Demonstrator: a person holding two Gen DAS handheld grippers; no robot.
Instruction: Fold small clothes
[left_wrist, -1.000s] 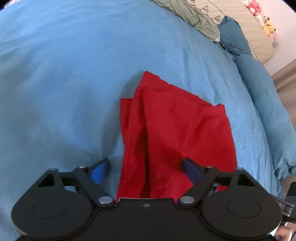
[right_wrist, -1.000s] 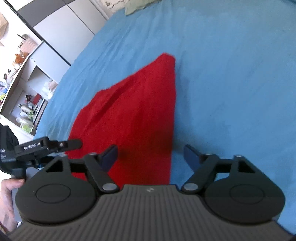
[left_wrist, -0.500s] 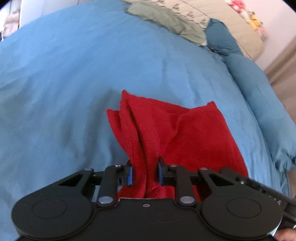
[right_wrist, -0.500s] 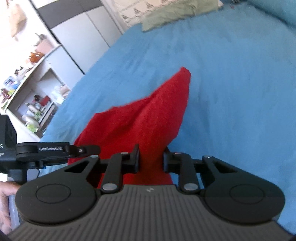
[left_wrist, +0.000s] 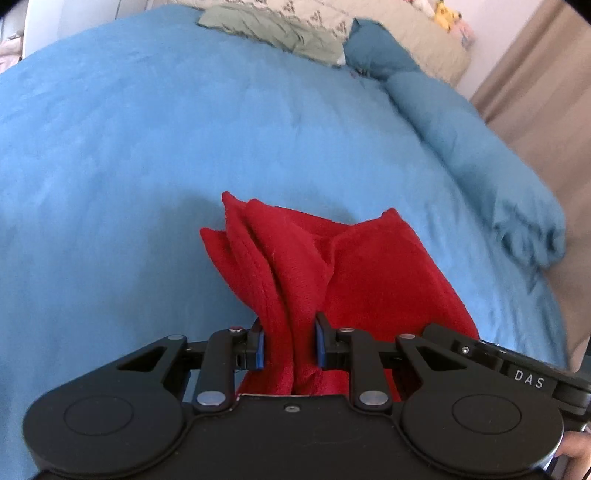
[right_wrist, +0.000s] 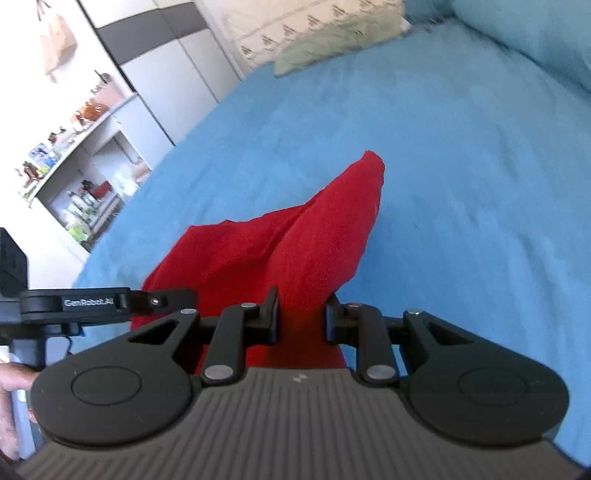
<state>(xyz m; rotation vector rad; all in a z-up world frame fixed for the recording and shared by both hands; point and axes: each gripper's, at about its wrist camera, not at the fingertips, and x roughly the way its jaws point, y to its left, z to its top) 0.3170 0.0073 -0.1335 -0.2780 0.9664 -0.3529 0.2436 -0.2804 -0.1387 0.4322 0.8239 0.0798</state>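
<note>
left gripper (left_wrist: 289, 345): fingers clamped on bunched red cloth (left_wrist: 354, 273) | right gripper (right_wrist: 301, 317): fingers clamped on cloth, ahead over blue bed (right_wrist: 461, 184) | labels: "DAS", "GenRobot.AI"

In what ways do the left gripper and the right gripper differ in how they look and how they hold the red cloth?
The left gripper has blue pads; the right gripper has black ones. The left body is smooth black, the right one ribbed grey. The left grips several bunched layers of the red cloth; the right grips one smoother fold. Both are shut on the cloth above the blue bed.
</note>
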